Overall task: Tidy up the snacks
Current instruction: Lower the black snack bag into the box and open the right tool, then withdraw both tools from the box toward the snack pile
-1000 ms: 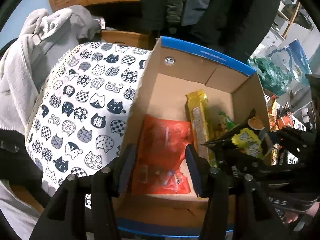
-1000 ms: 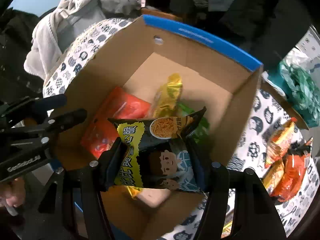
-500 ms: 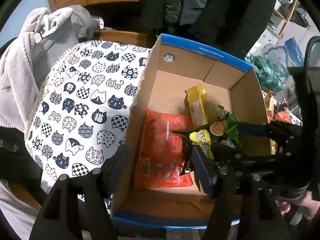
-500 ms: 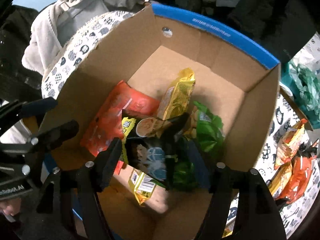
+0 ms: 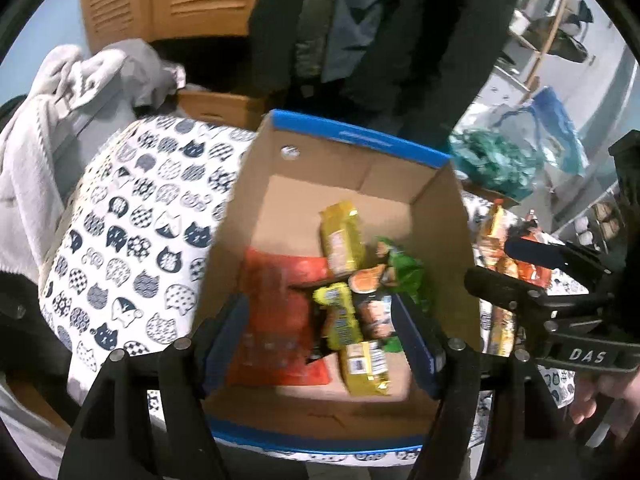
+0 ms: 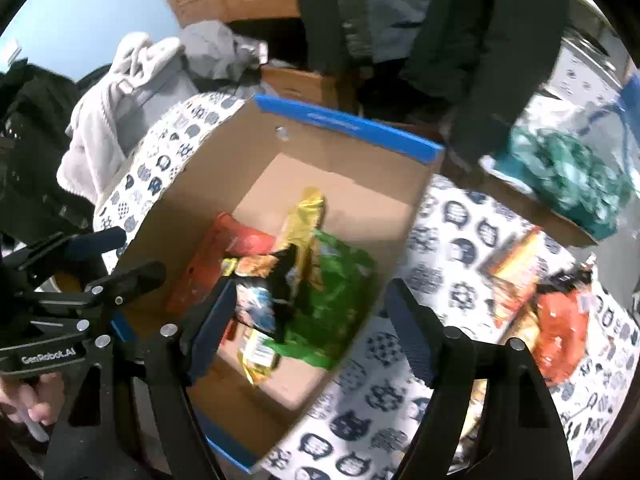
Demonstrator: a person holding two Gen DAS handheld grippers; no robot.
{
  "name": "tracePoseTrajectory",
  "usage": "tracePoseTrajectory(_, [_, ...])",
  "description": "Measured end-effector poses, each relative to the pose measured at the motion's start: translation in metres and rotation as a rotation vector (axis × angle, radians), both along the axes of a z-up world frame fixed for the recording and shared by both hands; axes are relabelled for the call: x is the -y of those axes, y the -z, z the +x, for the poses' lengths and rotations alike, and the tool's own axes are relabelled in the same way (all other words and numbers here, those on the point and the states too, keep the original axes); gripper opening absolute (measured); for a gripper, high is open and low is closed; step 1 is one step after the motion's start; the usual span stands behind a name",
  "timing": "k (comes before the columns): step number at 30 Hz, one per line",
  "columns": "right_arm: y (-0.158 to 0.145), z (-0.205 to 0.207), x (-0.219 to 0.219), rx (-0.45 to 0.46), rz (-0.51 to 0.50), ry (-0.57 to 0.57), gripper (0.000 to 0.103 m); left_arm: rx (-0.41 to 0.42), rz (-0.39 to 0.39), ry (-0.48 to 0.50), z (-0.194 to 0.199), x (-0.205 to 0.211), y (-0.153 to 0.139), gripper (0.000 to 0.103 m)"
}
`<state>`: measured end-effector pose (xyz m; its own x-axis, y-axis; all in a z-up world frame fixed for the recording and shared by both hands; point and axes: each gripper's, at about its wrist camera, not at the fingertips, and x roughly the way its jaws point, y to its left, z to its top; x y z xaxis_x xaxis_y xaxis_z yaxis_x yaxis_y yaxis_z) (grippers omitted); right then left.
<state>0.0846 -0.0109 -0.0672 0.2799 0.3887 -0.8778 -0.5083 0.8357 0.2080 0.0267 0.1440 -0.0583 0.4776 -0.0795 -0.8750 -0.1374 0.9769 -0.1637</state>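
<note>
Up on the table, the cardboard box sat open, with a blue strip along its top edge and tall brown walls on all four sides. Its far half showed bare brown floor, so that was the open room inside. Its near half was full of snacks.

An orange bag lay flat by the box's left wall. A yellow pack lay long-ways down the middle, and a green bag leaned toward the right wall. The black snack bag, with yellow writing and a noodle bowl picture, lay on top of the others near the front, tipped to one side.

A cloth with cat faces covered the table around the box. More snack bags, orange and yellow, lay on the cloth to the right of the box, well apart from it. A grey towel hung past the table's left side, and dark coats hung behind the box.

The left gripper hung over the box's near edge with its fingers spread wide and nothing between them. The right gripper was also spread wide and held nothing; its left finger sat over the box and its right finger sat outside the right wall.
</note>
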Motion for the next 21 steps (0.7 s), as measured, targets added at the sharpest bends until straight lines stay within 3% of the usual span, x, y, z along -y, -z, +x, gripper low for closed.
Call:
tracePoseTrajectory(6, [-0.003,-0.002,0.05,0.008,-0.047,0.079,0.081,0.011,0.005,0.074,0.0,0.035,-0.005,0.078])
tracePoseTrajectory(21, [0.009,-0.009,0.157,-0.044,-0.041,0.241,0.081,-0.022,0.011,0.267,0.006,0.132,-0.001,0.08])
